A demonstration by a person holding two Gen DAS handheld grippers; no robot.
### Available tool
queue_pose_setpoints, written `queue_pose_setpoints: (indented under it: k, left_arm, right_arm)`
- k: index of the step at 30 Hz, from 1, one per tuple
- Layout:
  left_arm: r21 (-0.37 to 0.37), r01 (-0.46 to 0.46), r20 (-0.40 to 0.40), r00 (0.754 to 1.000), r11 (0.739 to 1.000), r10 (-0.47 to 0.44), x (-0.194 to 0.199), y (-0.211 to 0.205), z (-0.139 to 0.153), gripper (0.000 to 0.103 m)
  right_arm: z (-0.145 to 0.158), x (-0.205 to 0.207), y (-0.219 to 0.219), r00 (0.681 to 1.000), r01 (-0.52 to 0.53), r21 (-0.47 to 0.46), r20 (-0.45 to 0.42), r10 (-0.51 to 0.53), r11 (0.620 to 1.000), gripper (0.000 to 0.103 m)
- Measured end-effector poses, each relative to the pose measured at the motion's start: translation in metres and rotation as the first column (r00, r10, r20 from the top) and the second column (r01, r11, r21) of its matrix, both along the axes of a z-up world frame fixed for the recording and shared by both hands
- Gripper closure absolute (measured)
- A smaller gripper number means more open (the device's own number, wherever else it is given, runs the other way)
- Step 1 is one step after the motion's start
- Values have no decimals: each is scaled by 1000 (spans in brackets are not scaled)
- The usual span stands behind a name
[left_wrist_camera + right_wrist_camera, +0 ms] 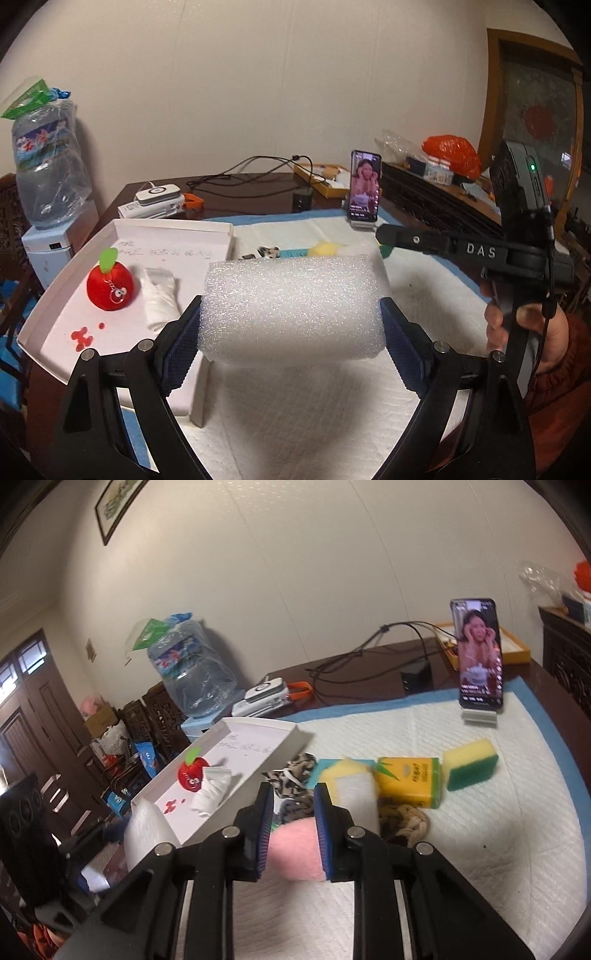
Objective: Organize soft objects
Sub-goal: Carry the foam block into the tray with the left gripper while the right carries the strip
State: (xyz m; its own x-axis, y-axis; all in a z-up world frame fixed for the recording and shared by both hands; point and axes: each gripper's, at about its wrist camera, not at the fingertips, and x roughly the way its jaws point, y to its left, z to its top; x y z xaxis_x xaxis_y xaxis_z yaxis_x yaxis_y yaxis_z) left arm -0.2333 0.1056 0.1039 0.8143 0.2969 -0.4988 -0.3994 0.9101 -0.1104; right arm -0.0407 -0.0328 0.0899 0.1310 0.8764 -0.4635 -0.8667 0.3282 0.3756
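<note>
The left claw point(291, 321) grips a white foam roll point(291, 302) by its two ends, above the bench beside the white tray point(66, 288). The right claw point(294, 825) is closed on a soft pink piece point(293, 853). Both look light and easily squashed, so I think a gentle grip suits.

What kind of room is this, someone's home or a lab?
Most likely a lived-in room at home: a water dispenser bottle stands by carved dark wooden chairs, a framed picture hangs on the wall, and a phone plays video on the table.
</note>
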Motion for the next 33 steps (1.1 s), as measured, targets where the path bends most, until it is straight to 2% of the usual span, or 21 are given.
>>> queue_pose_setpoints:
  k: [10,14,16,17,19,21,24,27,28,29,30,31,33]
  left_arm:
    - [-15,-68,50,996,998,69,-20,13,5,12]
    - [-18,-78,48,996,997,78,-24,14,4,12]
    - [-20,-82,52,995,996,83,-27,16,4,12]
    - [-21,-85,54,995,996,86,-28,17,4,12]
    - [-31,-89,56,994,996,91,-28,19,3,12]
    - [-45,-88,56,994,995,91,-27,21,1,12]
    - [-60,-78,50,995,995,81,-24,22,-2,12]
    - [-60,-72,46,996,996,75,-22,20,-4,12]
    - [-60,-72,45,996,996,74,-22,19,-4,12]
    - [-60,-73,45,996,996,76,-23,19,-4,12]
    - [-59,-75,46,996,995,78,-25,19,-4,12]
    - [-57,-80,46,996,995,82,-26,19,-4,12]
    - [-54,-89,46,995,995,92,-29,21,-4,12]
  right_arm:
    - [-2,1,-2,1000,-9,13,-25,9,1000,90]
    - [0,9,-9,999,19,26,-36,-18,999,89]
    - [-2,23,-15,996,43,17,-73,-41,999,86]
    - [-6,31,-18,994,64,7,-93,-63,998,81]
    - [-13,42,-21,988,100,-16,-117,-101,995,41]
    - [-23,48,-20,984,105,-40,-139,-110,994,38]
    - [-36,44,-4,986,56,-87,-151,-69,995,38]
    - [-45,40,20,992,34,-122,-119,-48,992,38]
    - [-47,40,26,993,34,-129,-111,-48,991,42]
    - [-49,41,33,993,29,-138,-108,-45,990,46]
    - [-52,41,39,993,13,-152,-117,-31,988,72]
    - [-55,42,41,992,10,-159,-126,-30,987,82]
    - [-53,41,35,991,15,-143,-128,-34,990,82]
